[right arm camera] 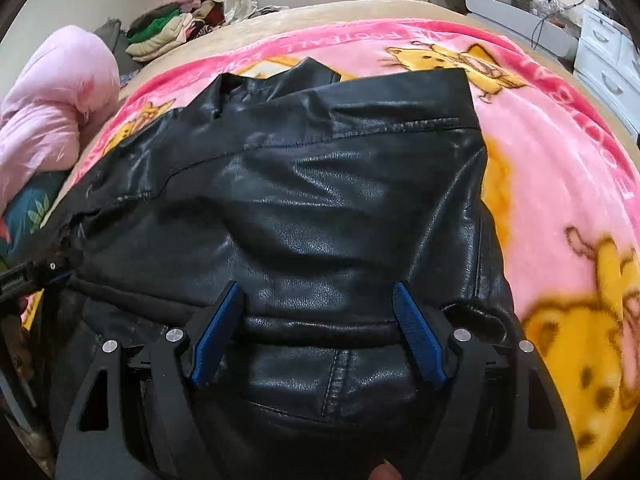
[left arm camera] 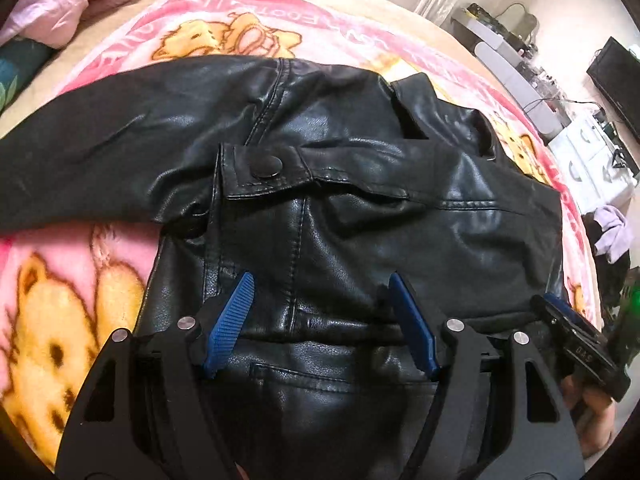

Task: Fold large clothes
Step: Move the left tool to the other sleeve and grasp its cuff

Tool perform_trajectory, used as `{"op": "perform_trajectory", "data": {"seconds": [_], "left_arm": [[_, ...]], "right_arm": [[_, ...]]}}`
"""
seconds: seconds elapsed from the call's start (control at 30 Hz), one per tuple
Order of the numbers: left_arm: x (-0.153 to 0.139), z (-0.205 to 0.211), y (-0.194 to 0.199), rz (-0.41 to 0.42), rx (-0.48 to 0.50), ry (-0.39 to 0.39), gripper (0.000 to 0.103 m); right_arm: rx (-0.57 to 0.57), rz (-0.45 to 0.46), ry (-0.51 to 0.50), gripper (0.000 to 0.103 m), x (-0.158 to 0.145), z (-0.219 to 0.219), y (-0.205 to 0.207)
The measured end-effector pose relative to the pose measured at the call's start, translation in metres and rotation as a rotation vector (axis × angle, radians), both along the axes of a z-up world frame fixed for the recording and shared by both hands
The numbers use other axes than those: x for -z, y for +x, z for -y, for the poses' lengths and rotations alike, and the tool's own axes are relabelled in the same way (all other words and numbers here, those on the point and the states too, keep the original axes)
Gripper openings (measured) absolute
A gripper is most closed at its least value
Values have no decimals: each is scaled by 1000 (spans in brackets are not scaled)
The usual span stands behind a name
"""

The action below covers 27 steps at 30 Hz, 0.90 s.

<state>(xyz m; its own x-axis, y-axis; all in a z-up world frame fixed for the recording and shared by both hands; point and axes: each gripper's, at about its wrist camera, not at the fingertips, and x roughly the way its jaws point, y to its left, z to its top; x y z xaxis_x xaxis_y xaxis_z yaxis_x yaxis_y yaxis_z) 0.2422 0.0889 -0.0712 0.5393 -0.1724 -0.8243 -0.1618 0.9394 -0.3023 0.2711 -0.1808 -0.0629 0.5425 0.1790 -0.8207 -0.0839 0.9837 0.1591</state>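
Note:
A black leather jacket (left arm camera: 360, 200) lies spread on a pink bear-print blanket (left arm camera: 60, 300). One sleeve (left arm camera: 80, 160) reaches out to the left, and a strap with a snap button (left arm camera: 266, 168) lies across the middle. My left gripper (left arm camera: 321, 278) stands open over the near hem, with a raised fold of leather between its blue pads (left arm camera: 230, 320). In the right wrist view my right gripper (right arm camera: 317, 286) is open over the same jacket (right arm camera: 320, 200), astride a hem ridge. Each gripper shows at the edge of the other's view: right gripper (left arm camera: 560, 308), left gripper (right arm camera: 40, 276).
A pink quilt (right arm camera: 52, 100) is bunched at the bed's left. Bare blanket (right arm camera: 560, 200) lies to the jacket's right. Beyond the bed are white drawers (right arm camera: 608, 64), a dark screen (left arm camera: 616, 76) and a pile of clothes (right arm camera: 168, 32).

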Motion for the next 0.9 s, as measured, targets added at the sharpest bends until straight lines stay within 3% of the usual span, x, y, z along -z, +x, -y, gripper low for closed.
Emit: {"op": "perform_trajectory", "data": {"seconds": [0.17, 0.33, 0.7, 0.9], "left_arm": [[-15, -1, -6, 20, 0, 27, 75], [-30, -17, -14, 46, -54, 75, 94], [-39, -50, -22, 50, -153, 63, 94], [-43, -62, -25, 43, -199, 124, 94]], "right_arm": [[-28, 72, 29, 80, -20, -11, -11], [-74, 121, 68, 96, -37, -34, -22], [-176, 177, 58, 98, -60, -97, -19], [-222, 192, 60, 98, -69, -124, -17]]}}
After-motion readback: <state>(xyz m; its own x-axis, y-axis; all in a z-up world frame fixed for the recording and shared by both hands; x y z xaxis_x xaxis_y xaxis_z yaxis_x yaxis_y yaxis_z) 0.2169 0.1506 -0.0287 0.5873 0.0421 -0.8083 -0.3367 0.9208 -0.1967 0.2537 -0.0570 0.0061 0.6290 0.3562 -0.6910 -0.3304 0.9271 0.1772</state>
